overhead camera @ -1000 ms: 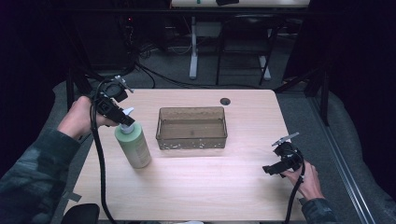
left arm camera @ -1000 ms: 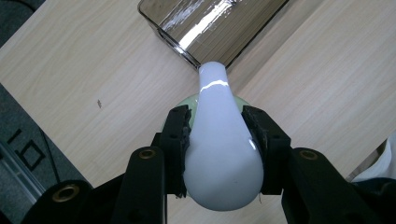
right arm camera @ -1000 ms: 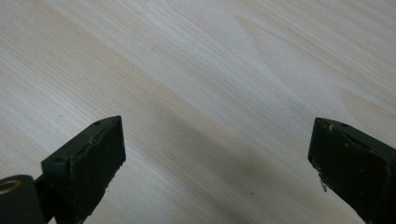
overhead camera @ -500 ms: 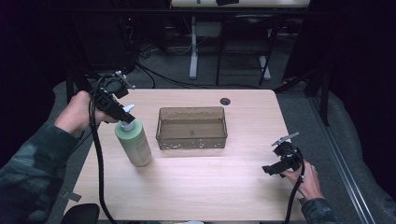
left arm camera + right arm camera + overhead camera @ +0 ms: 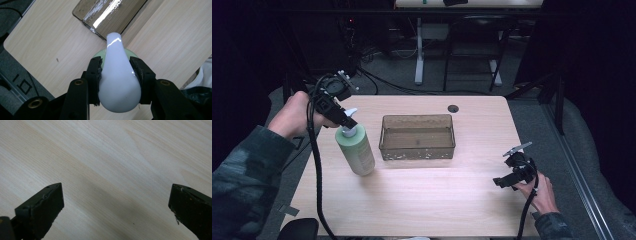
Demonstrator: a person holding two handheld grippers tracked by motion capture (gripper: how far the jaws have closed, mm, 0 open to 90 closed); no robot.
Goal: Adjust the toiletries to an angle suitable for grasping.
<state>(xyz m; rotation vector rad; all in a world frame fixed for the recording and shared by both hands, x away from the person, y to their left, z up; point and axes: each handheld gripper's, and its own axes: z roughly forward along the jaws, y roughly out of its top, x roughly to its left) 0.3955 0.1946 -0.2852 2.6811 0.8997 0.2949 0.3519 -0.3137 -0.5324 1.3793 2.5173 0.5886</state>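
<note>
Two hand-held grippers: our left hand-held gripper point(image 5: 117, 75) clamps the pale green pump bottle's white pump head point(image 5: 118, 82), bottle upright at frame left, beside the clear brown bin point(image 5: 417, 136); right hand-held gripper point(image 5: 116, 212) gapes empty, lower right.

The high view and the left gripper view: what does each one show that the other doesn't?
High view alone: the whole table, both forearms, the right claw resting open near the table's right edge, and the green bottle's body standing upright. Left gripper view alone: the black pads pressing both sides of the white pump head. Both share the bottle, the clear bin beyond it and the wooden tabletop.
</note>
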